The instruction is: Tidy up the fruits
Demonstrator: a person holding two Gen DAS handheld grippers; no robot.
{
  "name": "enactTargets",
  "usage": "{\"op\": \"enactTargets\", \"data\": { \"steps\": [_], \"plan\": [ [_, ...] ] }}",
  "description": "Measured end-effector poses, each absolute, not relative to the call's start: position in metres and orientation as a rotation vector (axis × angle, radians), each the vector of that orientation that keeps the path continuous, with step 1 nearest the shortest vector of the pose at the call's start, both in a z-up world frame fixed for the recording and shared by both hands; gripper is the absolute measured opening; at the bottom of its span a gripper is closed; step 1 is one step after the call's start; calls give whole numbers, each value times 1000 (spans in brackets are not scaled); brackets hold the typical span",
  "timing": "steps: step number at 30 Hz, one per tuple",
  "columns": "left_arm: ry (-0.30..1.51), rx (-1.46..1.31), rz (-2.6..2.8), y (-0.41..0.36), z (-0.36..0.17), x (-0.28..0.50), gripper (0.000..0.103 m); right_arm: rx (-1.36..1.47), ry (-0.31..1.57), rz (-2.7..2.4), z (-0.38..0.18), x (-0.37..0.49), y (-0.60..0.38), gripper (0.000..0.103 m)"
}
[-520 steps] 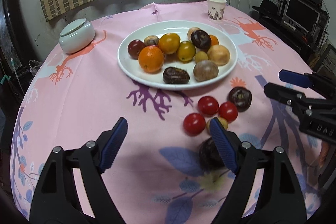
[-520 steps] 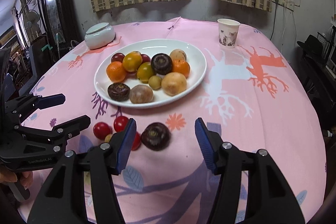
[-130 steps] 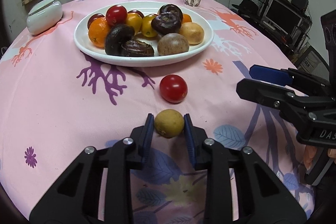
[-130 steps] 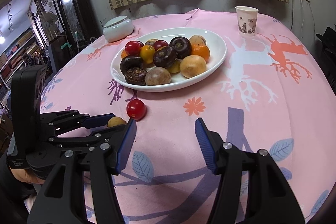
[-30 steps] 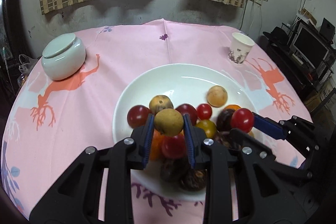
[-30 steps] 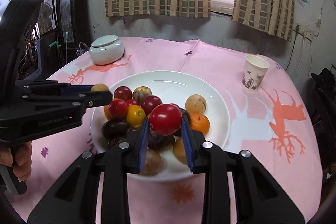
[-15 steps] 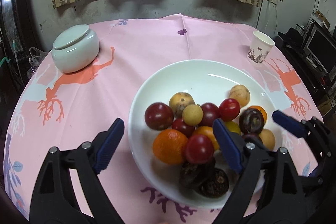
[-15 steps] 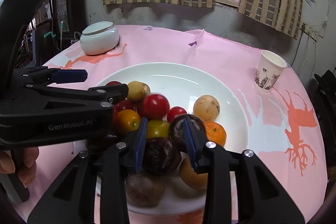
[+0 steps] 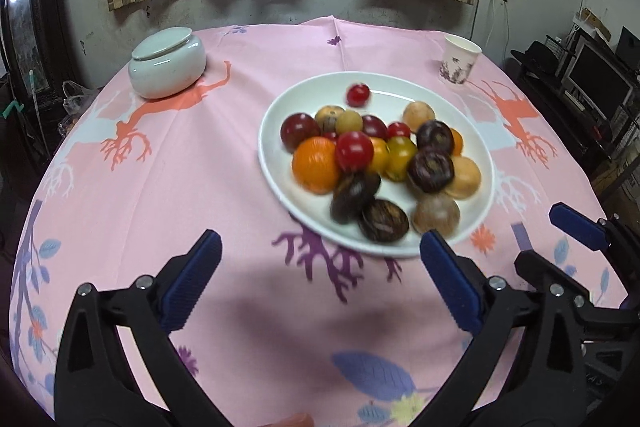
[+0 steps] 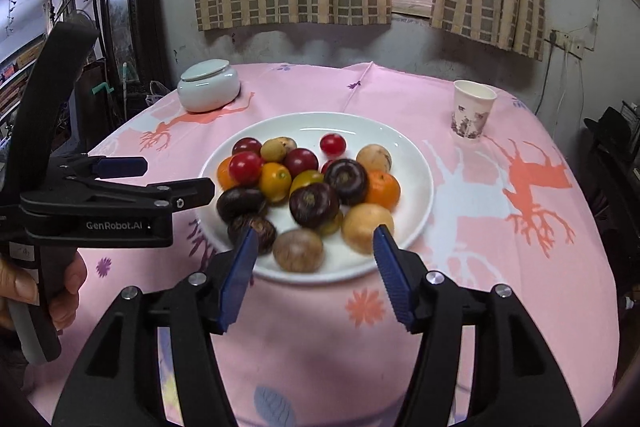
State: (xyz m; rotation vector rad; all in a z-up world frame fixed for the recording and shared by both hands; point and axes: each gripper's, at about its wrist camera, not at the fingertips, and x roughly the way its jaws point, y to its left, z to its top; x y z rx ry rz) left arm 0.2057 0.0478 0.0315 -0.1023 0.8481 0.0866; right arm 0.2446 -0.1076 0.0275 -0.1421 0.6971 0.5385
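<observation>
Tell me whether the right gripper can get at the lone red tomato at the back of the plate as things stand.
Probably yes, from above. The right gripper is open and empty at the plate's near rim. The lone red tomato sits apart on bare plate, but the fruit pile lies between, so a low straight approach looks blocked.

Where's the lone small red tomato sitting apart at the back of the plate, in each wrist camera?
Left wrist: small red tomato right of centre in the upper half, on the plate, behind the fruit pile.
Right wrist: small red tomato near picture centre, behind the pile, on the plate.
Shared landmark: the paper cup stands right of the tomato in both views.
</observation>
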Motion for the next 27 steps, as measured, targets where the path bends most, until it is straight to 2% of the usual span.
{"op": "enactTargets", "data": {
  "steps": [8,12,22,25,27],
  "plan": [
    [835,-134,77,40,34,154,101,-206,701,502,16,189,-118,62],
    [765,-108,90,36,39,128,101,-234,699,503,9,170,-117,62],
    [792,-60,107,22,32,111,101,-210,710,507,4,150,-126,62],
    [794,-55,122,21,29,109,101,-205,718,498,2,147,-129,66],
    [802,-52,121,21,27,109,101,-202,716,492,2,145,-131,75]
  ]
}}
